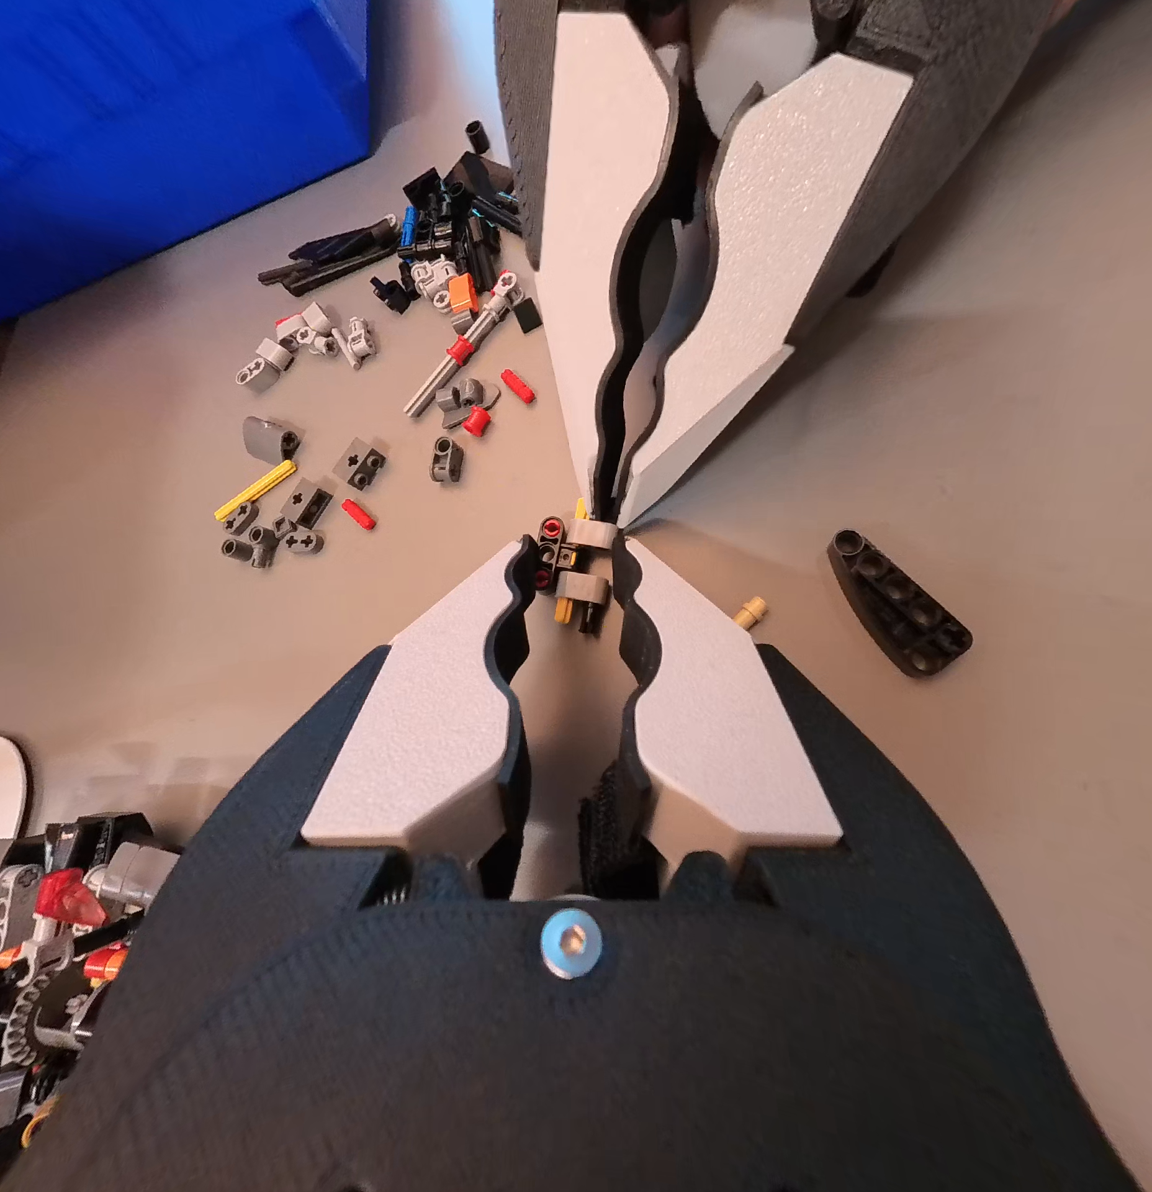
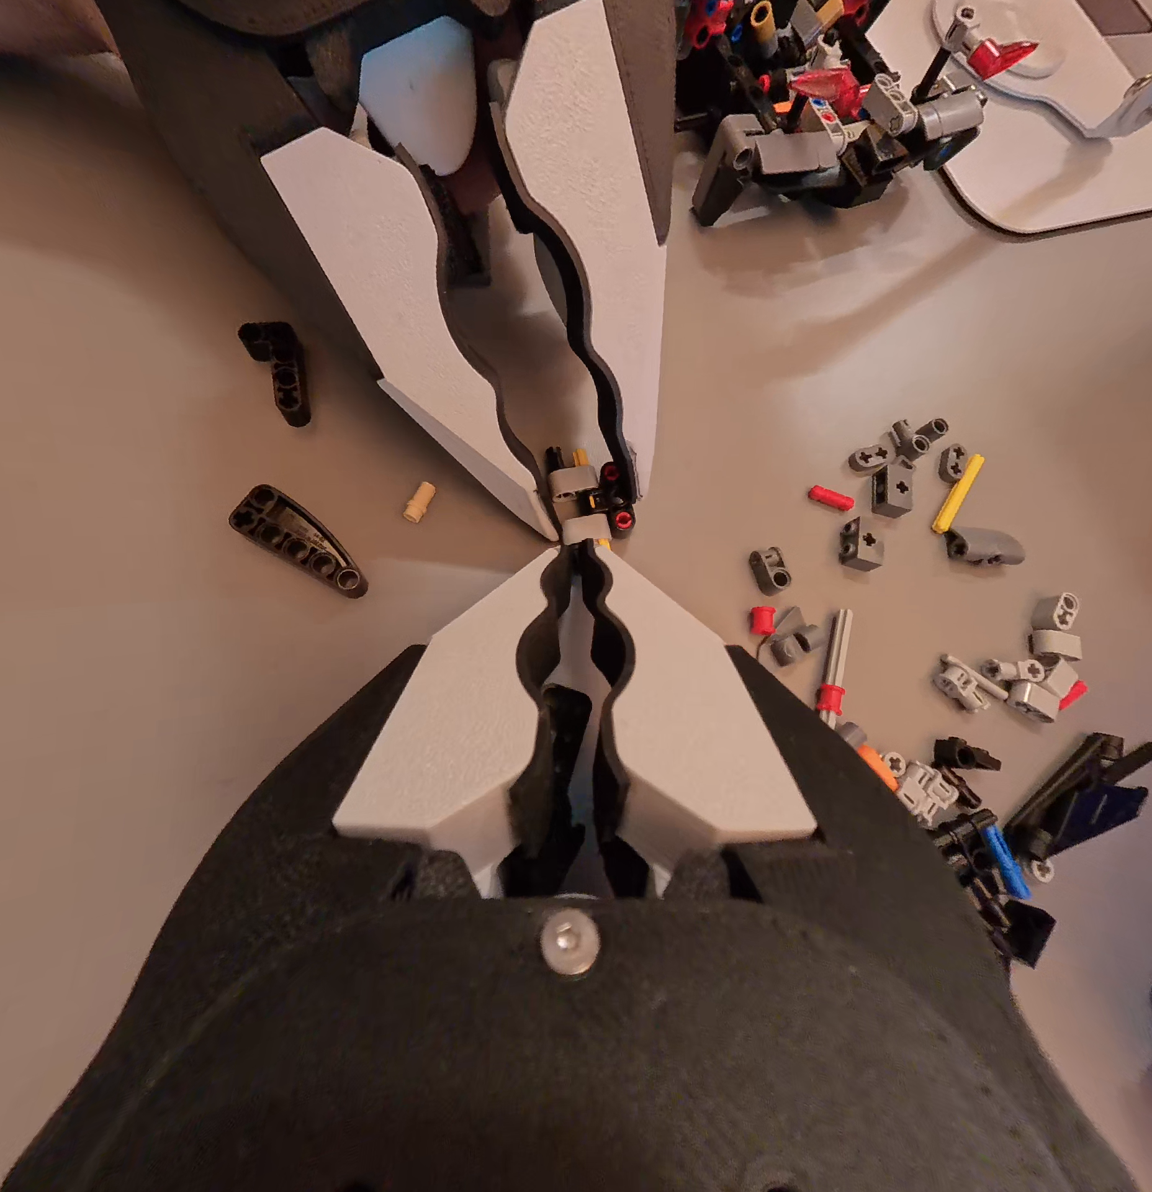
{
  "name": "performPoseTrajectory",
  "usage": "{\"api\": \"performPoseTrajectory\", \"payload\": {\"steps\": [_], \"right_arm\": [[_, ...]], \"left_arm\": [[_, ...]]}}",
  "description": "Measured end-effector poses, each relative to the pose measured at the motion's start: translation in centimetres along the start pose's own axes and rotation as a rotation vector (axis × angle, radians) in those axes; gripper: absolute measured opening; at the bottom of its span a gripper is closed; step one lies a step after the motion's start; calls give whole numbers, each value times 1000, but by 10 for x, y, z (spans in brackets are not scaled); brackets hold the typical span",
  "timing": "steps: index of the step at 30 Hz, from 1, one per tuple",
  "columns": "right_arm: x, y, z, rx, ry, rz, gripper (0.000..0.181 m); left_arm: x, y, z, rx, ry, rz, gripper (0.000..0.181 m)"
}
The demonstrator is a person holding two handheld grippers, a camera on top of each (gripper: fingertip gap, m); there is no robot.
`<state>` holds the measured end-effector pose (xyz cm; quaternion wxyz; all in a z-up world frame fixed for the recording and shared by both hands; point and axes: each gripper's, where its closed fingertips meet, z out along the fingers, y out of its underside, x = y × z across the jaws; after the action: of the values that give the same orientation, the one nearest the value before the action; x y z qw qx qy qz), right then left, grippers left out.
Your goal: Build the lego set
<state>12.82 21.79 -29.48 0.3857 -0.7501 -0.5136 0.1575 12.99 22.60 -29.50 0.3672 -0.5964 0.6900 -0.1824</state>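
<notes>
Between the two sets of fingertips, lifted off the table, sits the small sub-assembly [image 1: 572,562]: two grey connectors, a black piece with red pins, and a yellow axle running through. The left gripper [image 1: 570,567] has its fingers set around the assembly's lower half, apparently pinching it from both sides. The right gripper [image 2: 583,549] is closed nearly tight on the upper end, where the grey connector and axle tip are; whether it is pressing a part home or only steadying it I cannot tell.

Just beside the sub-assembly, on the right gripper's outer side, lie a tan pin [image 1: 751,609] and a curved black panel [image 1: 899,603], both untouched. On the opposite side the loose parts pile [image 1: 380,361] spreads across the table [image 1: 947,419], with many grey, red, black and yellow pieces unused. Farther off than that pile rests the partly built main model [image 2: 838,109], with a blue box [image 1: 141,142] beyond.

My judgement: this small unit is mid-assembly and must yet join the model, so much building remains.
</notes>
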Motion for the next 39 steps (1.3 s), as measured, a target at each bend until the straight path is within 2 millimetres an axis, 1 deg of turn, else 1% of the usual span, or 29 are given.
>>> {"api": "performPoseTrajectory", "payload": {"steps": [4, 6, 8, 9, 10, 30, 35, 39], "right_arm": [[2, 1, -4, 4, -1, 18, 1], [4, 1, -8, 8, 11, 26, 9], [5, 8, -9, -22, 12, 46, 11], [4, 10, -9, -30, 14, 45, 9], [3, 10, -9, -25, 9, 46, 0], [3, 6, -3, -21, -18, 40, 0], [5, 6, -5, -6, -16, 53, 0], [3, 0, -11, 52, -31, 51, 3]], "left_arm": [[0, 0, 0, 1, -16, 20, 22], [-1, -1, 1, -4, -17, 15, 21], [-1, -1, 1, -3, -20, 16, 22], [0, -1, 0, -5, -18, 15, 21], [0, -1, 0, -4, -18, 16, 22], [-1, 0, 1, -5, -11, -3, 21], [-2, -1, 1, 4, -22, 10, 21], [-6, -4, -4, 45, -22, -20, 21]]}}
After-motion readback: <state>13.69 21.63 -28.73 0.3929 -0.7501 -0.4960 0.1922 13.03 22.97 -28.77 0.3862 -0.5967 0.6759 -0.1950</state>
